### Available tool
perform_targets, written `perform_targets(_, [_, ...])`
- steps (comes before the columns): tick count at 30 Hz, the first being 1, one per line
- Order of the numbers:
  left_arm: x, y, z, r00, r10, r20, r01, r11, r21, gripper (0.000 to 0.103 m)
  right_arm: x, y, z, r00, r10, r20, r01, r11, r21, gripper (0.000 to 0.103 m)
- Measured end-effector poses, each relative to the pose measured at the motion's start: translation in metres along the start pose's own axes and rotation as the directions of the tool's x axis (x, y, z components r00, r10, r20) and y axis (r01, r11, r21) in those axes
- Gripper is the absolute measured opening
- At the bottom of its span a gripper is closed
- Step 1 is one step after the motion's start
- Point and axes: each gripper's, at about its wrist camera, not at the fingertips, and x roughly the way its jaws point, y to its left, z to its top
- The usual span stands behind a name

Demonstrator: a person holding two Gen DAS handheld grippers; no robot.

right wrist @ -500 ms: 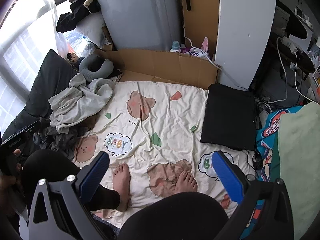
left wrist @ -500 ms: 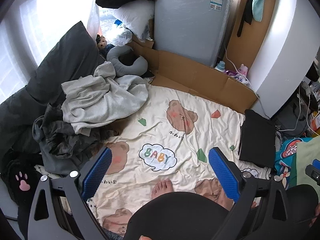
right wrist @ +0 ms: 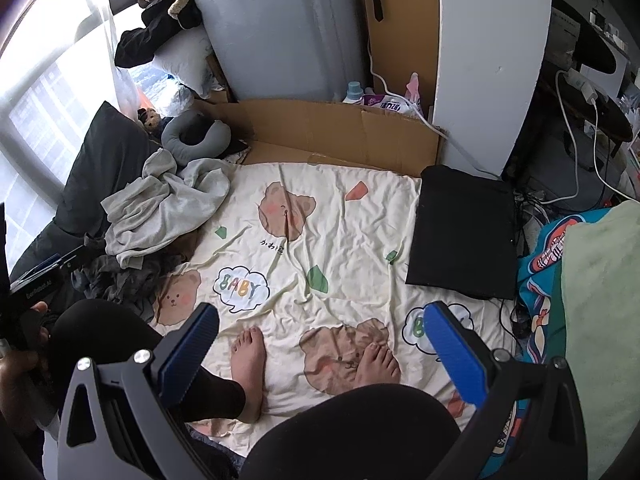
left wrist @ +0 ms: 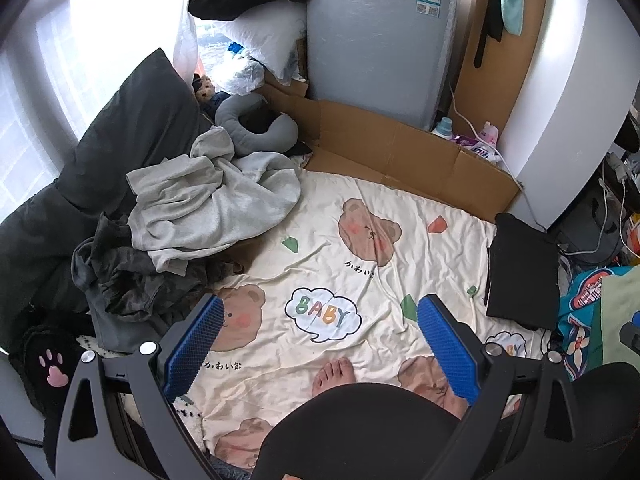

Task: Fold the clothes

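Over sheet (left wrist: 360, 256): both grippers wide, empty

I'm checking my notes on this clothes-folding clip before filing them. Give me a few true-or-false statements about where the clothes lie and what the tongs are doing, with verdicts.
1. Both tongs are open and hold nothing. True: the left tongs and right tongs hover over the bear blanket with nothing between them.
2. The light grey garment lies folded flat. False: it is crumpled in a heap, on top of darker clothes.
3. A black folded garment lies at the blanket's right edge. True.
4. The neck pillow sits in the middle of the blanket. False: it lies beyond the clothes heap, by the cardboard.
5. The person's feet are in shoes. False: the feet are bare.
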Motion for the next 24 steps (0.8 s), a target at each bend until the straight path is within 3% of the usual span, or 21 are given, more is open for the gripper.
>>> perform_targets(24, [0.0035,0.0026,0.0004,1.000,0.005,-0.018,-0.006,1.000,-0.013,0.097,0.0003,-0.0037,0.0007,1.000,0.011,-0.002,-0.011,1.000,0.007,0.103])
